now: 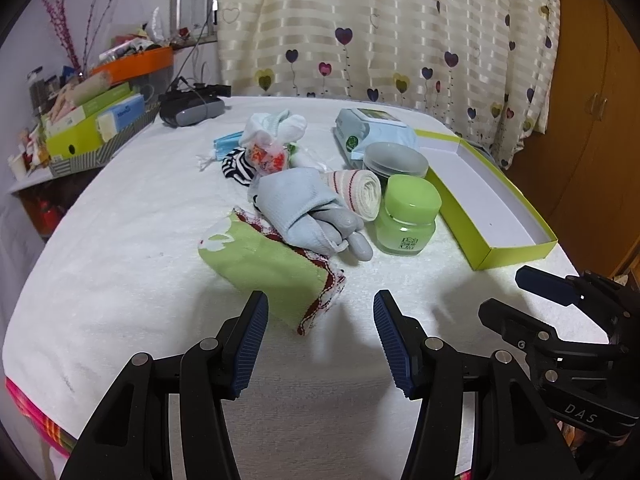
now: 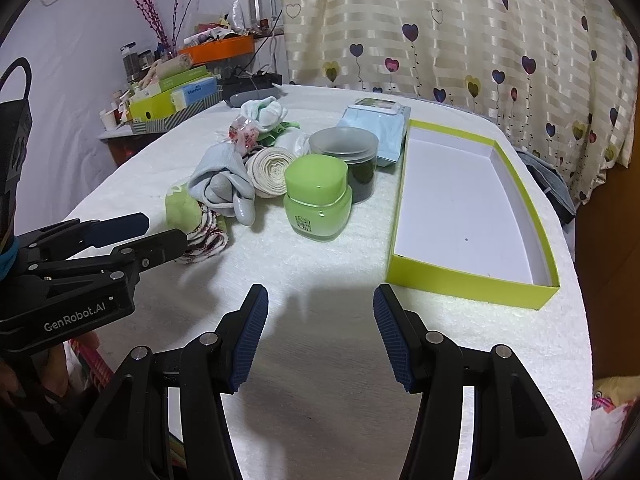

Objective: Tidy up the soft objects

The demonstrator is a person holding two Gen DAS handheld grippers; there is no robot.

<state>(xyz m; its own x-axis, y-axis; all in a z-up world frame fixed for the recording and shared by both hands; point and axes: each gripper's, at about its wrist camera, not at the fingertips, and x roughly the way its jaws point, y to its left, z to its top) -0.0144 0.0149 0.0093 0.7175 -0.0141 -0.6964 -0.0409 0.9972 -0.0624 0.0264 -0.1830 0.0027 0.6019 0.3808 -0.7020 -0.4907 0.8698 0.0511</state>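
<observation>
A pile of soft things lies mid-table: a green cloth with red-white trim (image 1: 272, 268) (image 2: 188, 212), a grey glove (image 1: 308, 212) (image 2: 224, 184), a rolled cream towel (image 1: 360, 190) (image 2: 272, 170), a striped sock (image 1: 236, 166) and white socks (image 1: 276, 126) (image 2: 266, 110). An empty lime-green box (image 1: 484, 204) (image 2: 460, 208) stands to the right. My left gripper (image 1: 320, 340) is open just short of the green cloth, with nothing between its fingers. My right gripper (image 2: 318, 332) is open over bare table, left of the box's near corner.
A green jar (image 1: 408, 216) (image 2: 318, 204) and a dark lidded jar (image 1: 394, 160) (image 2: 348, 156) stand beside the pile, with a wipes pack (image 1: 368, 132) (image 2: 376, 128) behind. A cluttered shelf (image 1: 92, 120) sits far left. A heart-print curtain (image 1: 380, 28) hangs behind.
</observation>
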